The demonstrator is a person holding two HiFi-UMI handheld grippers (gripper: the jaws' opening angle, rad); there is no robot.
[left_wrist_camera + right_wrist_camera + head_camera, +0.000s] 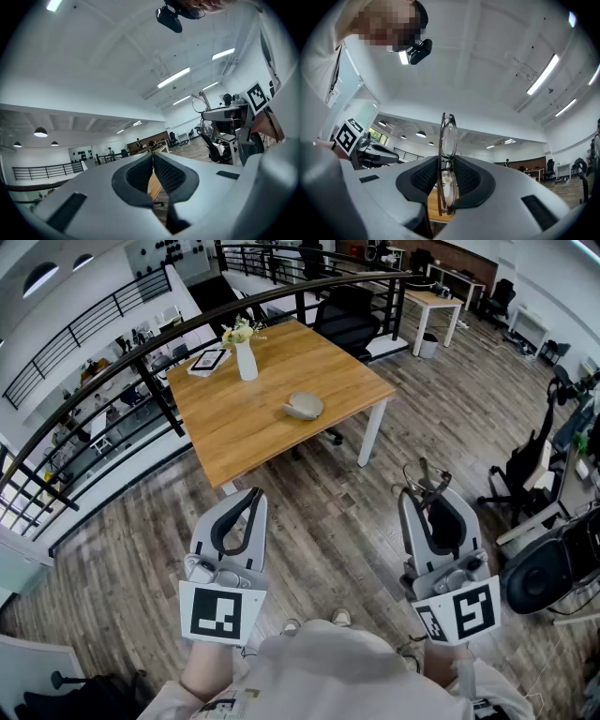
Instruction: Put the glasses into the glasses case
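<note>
A grey oval glasses case (303,407) lies shut on the wooden table (272,418), well ahead of both grippers. My right gripper (433,495) is held over the floor, shut on a pair of thin-rimmed glasses (420,476). In the right gripper view the glasses (448,136) stand on edge between the dark pads (466,177), one lens above the jaws. My left gripper (251,495) hangs level at the left, shut with nothing in it; its jaw tips meet in the left gripper view (153,155).
A white vase with flowers (246,360) and a flat book (208,360) stand at the table's far left. A black railing (141,357) runs behind the table, with an office chair (349,320) beyond. More chairs and gear (534,465) crowd the right side.
</note>
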